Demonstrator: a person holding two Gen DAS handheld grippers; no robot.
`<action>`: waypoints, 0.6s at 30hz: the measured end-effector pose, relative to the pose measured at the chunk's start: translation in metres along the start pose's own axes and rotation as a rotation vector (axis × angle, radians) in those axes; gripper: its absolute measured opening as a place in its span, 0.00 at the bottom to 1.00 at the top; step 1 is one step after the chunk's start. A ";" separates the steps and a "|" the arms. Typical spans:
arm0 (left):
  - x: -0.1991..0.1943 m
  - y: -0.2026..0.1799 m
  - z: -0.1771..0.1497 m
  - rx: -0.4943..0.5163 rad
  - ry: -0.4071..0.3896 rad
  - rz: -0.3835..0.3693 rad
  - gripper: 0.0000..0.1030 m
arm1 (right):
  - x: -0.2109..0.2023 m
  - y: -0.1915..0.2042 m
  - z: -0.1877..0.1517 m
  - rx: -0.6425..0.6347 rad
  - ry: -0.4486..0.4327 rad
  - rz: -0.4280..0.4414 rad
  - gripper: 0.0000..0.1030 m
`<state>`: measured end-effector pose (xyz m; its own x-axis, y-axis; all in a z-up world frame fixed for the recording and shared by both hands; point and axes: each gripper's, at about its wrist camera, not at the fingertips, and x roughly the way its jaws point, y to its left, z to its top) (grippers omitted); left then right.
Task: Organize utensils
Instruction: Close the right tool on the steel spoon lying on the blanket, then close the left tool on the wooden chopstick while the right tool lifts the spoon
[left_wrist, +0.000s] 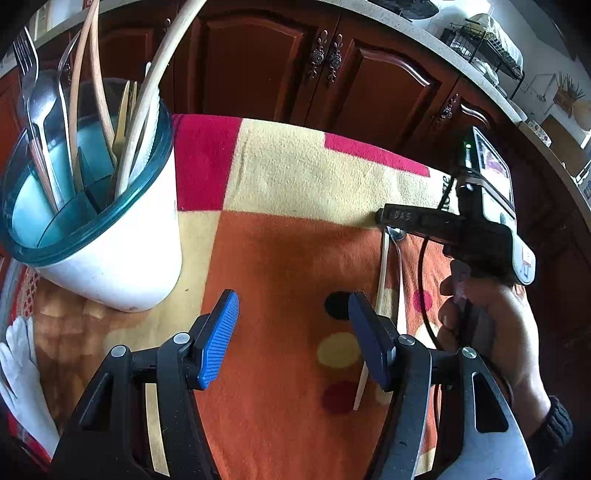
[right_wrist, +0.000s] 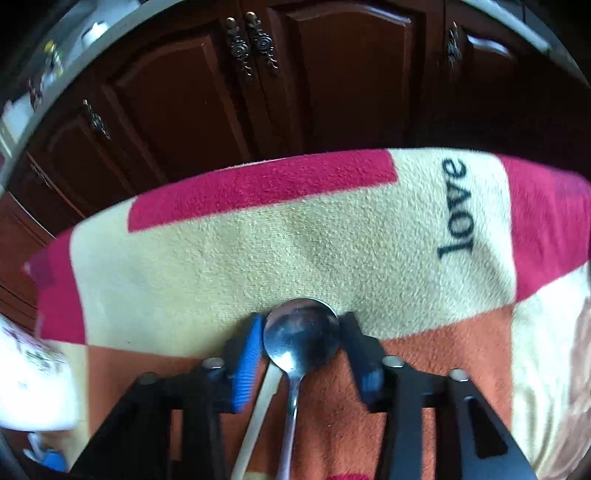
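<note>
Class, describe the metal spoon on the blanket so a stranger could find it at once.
Start at the patchwork blanket and find its orange patch. The metal spoon lies there, bowl between the right gripper fingers. Unlike the pale flat stick alongside, it is shiny with a round bowl.

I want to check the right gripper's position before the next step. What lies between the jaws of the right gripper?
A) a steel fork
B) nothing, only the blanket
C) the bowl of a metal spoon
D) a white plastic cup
C: in the right wrist view the round bowl of the shiny metal spoon sits between the jaws of the right gripper, with its handle running back toward the camera over the orange patch of the blanket.
</note>
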<state>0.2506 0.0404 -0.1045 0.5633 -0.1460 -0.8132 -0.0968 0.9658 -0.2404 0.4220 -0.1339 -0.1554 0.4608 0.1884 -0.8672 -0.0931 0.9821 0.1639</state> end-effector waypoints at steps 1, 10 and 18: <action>0.000 0.000 0.000 0.001 0.001 0.002 0.60 | 0.000 0.000 0.000 -0.003 -0.002 0.001 0.39; 0.008 -0.011 0.004 0.018 0.026 -0.015 0.60 | -0.030 -0.036 -0.014 0.057 -0.065 0.117 0.38; 0.040 -0.052 0.018 0.113 0.075 -0.026 0.60 | -0.100 -0.086 -0.039 0.125 -0.218 0.145 0.38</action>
<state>0.2929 -0.0121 -0.1150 0.5008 -0.1824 -0.8461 0.0120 0.9789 -0.2040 0.3492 -0.2376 -0.1009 0.6306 0.3106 -0.7112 -0.0688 0.9352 0.3474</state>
